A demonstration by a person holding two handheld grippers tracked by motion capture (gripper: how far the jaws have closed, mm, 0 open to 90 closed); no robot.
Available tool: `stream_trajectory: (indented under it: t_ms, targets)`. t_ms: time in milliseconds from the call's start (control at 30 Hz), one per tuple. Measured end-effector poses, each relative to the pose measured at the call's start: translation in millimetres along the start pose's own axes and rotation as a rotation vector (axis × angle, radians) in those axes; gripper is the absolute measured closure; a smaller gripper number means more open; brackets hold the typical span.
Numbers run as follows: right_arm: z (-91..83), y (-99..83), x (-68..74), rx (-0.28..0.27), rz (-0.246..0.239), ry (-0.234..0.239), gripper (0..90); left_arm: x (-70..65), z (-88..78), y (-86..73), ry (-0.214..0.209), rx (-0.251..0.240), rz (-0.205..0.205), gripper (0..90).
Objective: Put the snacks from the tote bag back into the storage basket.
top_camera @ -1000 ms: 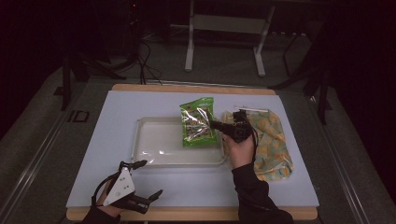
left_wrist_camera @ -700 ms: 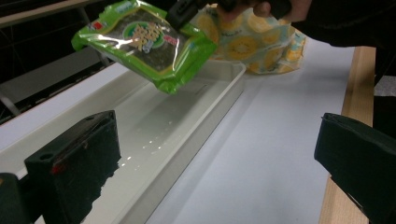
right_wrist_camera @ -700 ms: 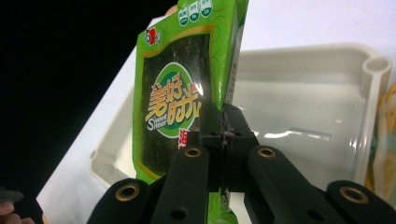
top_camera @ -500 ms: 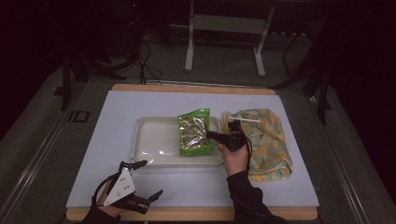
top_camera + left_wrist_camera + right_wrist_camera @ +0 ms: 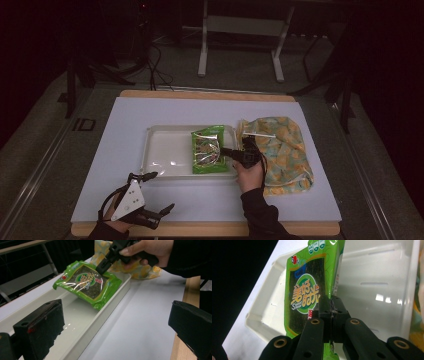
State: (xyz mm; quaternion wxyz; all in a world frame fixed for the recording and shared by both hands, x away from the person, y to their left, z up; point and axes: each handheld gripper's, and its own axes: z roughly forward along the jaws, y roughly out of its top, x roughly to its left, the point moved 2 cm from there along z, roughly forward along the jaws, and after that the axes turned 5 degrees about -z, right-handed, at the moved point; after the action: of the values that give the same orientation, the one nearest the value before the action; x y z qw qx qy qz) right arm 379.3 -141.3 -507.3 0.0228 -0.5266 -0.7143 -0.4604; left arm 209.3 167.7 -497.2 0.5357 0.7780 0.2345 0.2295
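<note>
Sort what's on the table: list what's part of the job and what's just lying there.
In the job:
right tool, shut on the green snack packet
white tray, packet over it
patterned cloth bag, probably

Lying idle:
left tool, open, near the table's front edge

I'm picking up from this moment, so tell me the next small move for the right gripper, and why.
Probably lower the green snack packet and open. The right gripper is shut on its edge, and the packet hangs tilted over the white tray, one end resting near the tray's rim, so a short drop should lay it flat inside.
</note>
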Motion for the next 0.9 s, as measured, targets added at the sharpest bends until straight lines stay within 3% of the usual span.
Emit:
stream_trajectory:
  t_ms: [433, 900]
  targets:
    - [5.1, -13.8, -7.4, 0.051, 0.020, -0.012, 88.7, -0.1, 0.0, 0.0, -0.001, 0.000, 0.001, 0.8]
    - [11.0, -9.6, -8.0, 0.109, -0.006, -0.065, 86.7, 0.2, 0.7, 0.1, -0.002, -0.001, -0.001, 0.8]
